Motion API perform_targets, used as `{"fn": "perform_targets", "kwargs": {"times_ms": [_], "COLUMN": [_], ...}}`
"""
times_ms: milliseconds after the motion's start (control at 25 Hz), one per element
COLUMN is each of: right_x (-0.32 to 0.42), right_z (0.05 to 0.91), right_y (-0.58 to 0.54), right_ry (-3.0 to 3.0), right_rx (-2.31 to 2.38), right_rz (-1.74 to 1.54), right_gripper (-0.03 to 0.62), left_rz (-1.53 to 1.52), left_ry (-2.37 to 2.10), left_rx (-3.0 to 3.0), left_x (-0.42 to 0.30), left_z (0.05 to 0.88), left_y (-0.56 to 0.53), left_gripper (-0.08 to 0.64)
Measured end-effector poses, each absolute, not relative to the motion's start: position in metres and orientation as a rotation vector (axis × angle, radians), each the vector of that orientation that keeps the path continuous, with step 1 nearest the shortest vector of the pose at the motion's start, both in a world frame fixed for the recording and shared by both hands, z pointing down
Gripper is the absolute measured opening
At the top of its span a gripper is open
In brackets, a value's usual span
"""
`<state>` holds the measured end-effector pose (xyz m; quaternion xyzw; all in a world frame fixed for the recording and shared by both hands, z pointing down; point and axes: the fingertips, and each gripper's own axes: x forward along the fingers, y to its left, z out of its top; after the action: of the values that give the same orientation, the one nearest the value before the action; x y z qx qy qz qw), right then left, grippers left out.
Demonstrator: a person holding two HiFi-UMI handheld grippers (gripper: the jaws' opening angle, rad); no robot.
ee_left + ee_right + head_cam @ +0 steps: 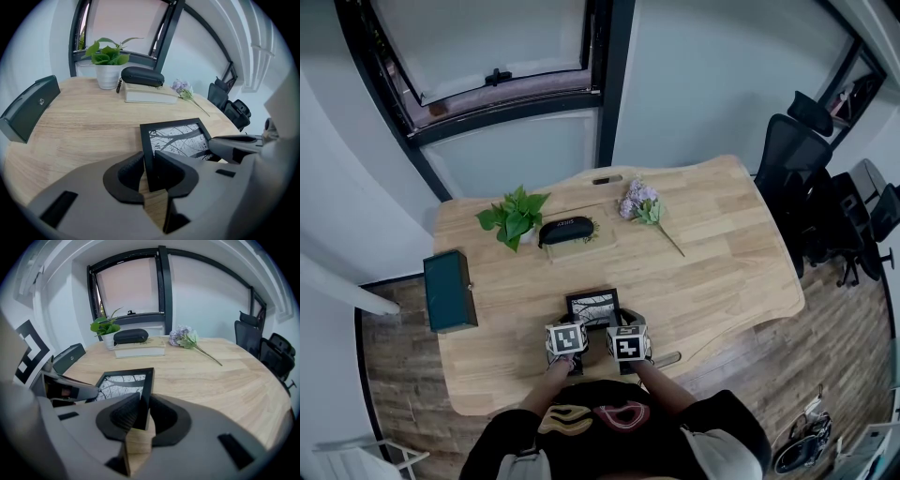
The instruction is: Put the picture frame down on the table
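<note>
Nearest the camera, at the front edge of the counter (724, 246), the left gripper (148, 171) is clamped on the left side of the picture frame (592, 305), with a pad pressed against each face of its black border. The frame lies almost flat, with its black-and-white branch print facing up, low over the wood. Whether it touches the counter cannot be told. The right gripper (140, 412) grasps the frame's right side in the same way, so the frame is held between the two.

Farther back, a dark green box (449, 291) sits at the counter's left edge. A potted plant (516, 218) stands toward the far side, just beside a black glasses case (567, 230) that rests on a pale book (584, 244). A sprig of purple flowers (643, 207) lies to the right of the book. Black office chairs (806, 173) stand on the floor beyond the counter's right end.
</note>
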<state>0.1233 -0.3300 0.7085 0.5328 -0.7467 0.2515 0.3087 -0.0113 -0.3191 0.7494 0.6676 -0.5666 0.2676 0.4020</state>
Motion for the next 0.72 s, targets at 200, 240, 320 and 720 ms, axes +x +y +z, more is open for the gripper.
{"fn": "perform_targets", "kwargs": {"times_ms": [200,240,320,720], "right_x": [0.1249,0.125,0.1253,0.1273], "right_z": [0.7118,0.7126,0.715,0.7172], "right_y": [-0.3304,-0.3301,-0.3298,-0.3298], "right_ry": [-1.968,-1.966,-1.96,-1.937], "right_rx": [1.406,1.406,1.408,1.399], "right_rz": [0.675,0.677,0.688,0.688], "right_gripper": [0.077,0.077,0.077,0.078], "left_rz": [0.69,0.69,0.69,0.706], "left_ry": [-1.429,-1.429,-1.431,-1.43], "left_rx": [1.694,1.694,1.693,1.682], "left_x": [-0.0095,-0.0094,-0.0093,-0.0084], "left_z": [0.7516,0.7519,0.7519,0.7537], "left_y": [-0.32,-0.3199,-0.3206,-0.322], "left_gripper": [0.083,0.083,0.083,0.081]}}
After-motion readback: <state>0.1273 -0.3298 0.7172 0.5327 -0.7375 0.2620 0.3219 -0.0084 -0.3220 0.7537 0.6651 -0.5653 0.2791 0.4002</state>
